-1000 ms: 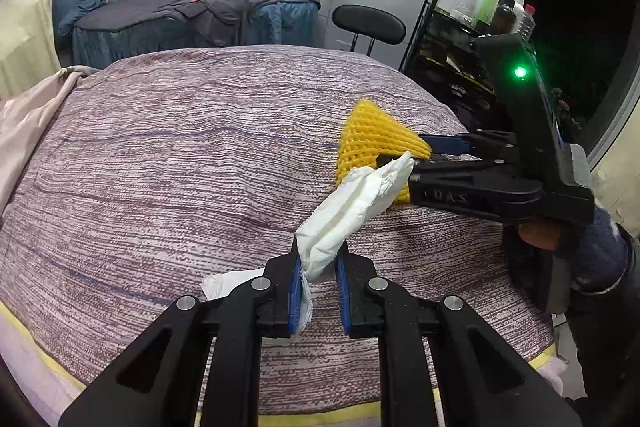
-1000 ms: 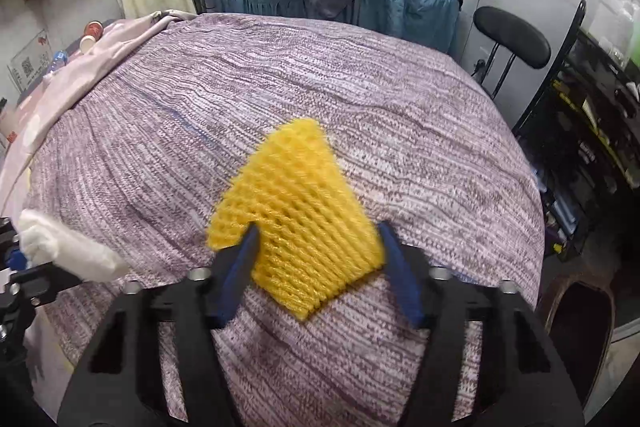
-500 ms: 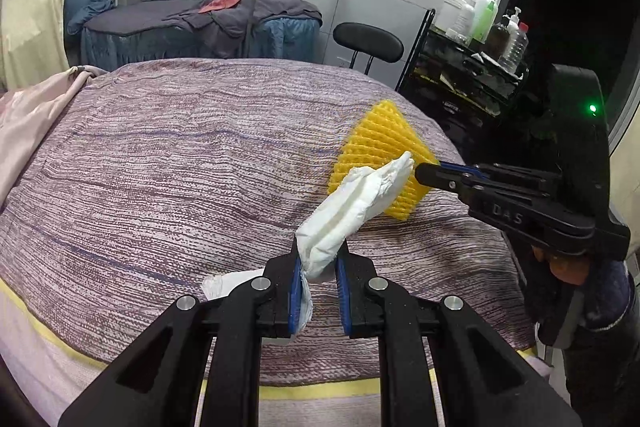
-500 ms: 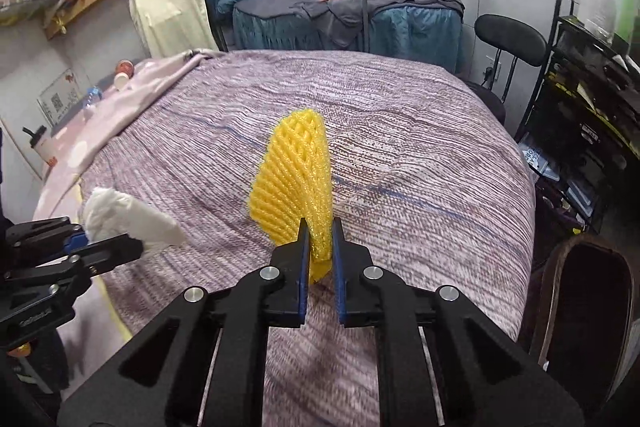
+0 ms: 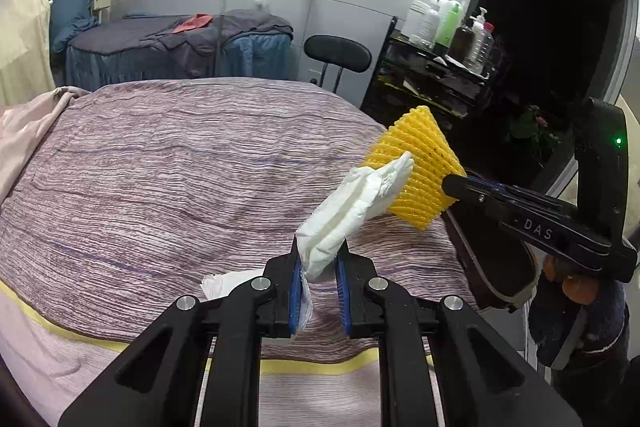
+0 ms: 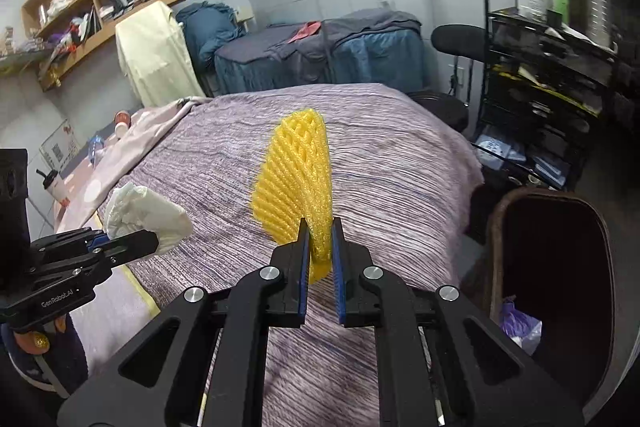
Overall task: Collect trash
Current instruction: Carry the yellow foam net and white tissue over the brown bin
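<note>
Your right claw (image 6: 320, 259) has just clenched the yellow foam net (image 6: 298, 179) (now lifted off the bed (image 6: 400, 163)); left claw (image 5: 318, 273) grips the tissue wad (image 5: 352, 203); bin (image 6: 552, 267) next.

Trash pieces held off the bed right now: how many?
2. White crumpled tissue in the left gripper; yellow foam net in the right gripper. More may be hidden.

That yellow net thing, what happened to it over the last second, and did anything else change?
The right tool closed on the yellow foam net, which had lain flat on the purple bedspread, squeezed it into a narrow fan and lifted it off the bed toward the dark bin beside it. The left tool kept its grip on the white tissue wad throughout.
</note>
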Demonstrator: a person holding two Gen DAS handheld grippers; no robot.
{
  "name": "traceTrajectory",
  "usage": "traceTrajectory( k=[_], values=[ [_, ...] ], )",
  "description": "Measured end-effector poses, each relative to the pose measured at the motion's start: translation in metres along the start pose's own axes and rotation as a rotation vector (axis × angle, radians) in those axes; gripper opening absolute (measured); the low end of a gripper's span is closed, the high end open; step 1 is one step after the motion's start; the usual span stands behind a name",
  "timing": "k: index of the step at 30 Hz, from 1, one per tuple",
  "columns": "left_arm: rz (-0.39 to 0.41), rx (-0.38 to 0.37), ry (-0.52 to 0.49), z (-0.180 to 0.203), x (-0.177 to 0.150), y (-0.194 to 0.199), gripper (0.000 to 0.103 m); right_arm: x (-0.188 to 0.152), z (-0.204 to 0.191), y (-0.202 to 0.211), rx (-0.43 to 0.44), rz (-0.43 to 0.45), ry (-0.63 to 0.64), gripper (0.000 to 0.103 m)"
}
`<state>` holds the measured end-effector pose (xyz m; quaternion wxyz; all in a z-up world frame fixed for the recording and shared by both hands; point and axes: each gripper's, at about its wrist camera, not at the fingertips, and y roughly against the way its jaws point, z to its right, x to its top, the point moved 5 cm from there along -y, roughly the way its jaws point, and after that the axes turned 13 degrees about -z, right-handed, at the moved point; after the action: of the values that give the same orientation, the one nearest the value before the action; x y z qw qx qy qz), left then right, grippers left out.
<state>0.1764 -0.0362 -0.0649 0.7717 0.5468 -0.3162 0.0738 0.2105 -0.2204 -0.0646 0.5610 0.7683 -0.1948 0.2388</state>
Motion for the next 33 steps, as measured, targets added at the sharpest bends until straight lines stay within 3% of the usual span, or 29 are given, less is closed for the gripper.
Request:
traceTrajectory(
  k=[16,33],
  values=[
    [-0.007,-0.091,-0.103,0.077,0.002,-0.013,0.015,-0.052,0.096,0.058,-0.061,0.083,-0.219,0.011],
    [-0.023,-0.144,-0.156,0.119,0.0,-0.02,0.015,-0.106,0.204,0.046,-0.176,0.034,-0.486,0.011]
  ],
)
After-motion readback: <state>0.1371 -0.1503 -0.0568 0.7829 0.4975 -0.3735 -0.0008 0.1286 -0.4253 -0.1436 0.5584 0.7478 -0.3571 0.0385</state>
